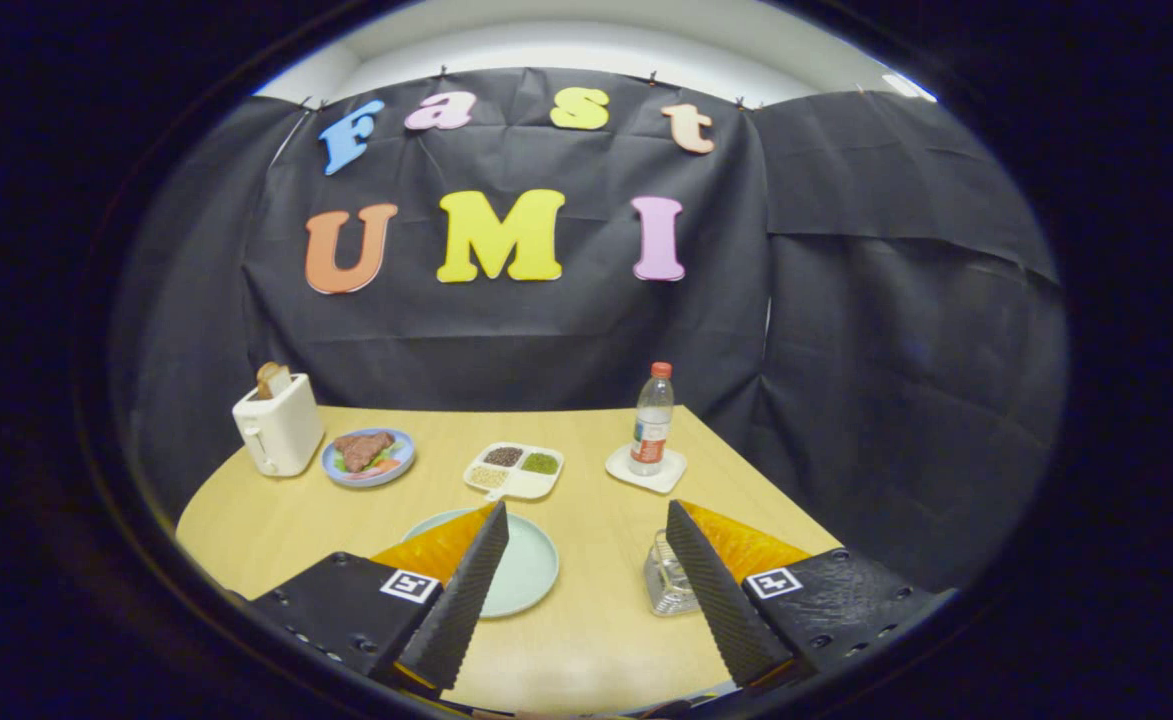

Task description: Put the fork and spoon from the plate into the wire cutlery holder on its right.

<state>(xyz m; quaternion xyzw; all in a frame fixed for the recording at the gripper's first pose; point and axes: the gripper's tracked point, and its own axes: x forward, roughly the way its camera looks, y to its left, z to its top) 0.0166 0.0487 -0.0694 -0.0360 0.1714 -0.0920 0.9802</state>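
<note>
The wooden table [586,620] fills the booth's floor space, and everything else sits on it. Taking the pale green plate [531,565] as the landmark: it lies near the front of the table, partly hidden behind the left finger, and I cannot see a fork or spoon on the part that shows. The wire cutlery holder [668,585] stands to the plate's right, partly behind the right finger. Beyond the plate to the left stands a white toaster [279,425] with bread in its slot, and just beside that a blue plate of food [369,457]. Straight beyond the plate is a white divided dish [514,470] of grains. Beyond and to the right a bottle [652,420] stands on a white coaster [646,470]; its label is too small to read. The gripper [586,525] is spread wide, holding nothing, fingers touching nothing.
</note>
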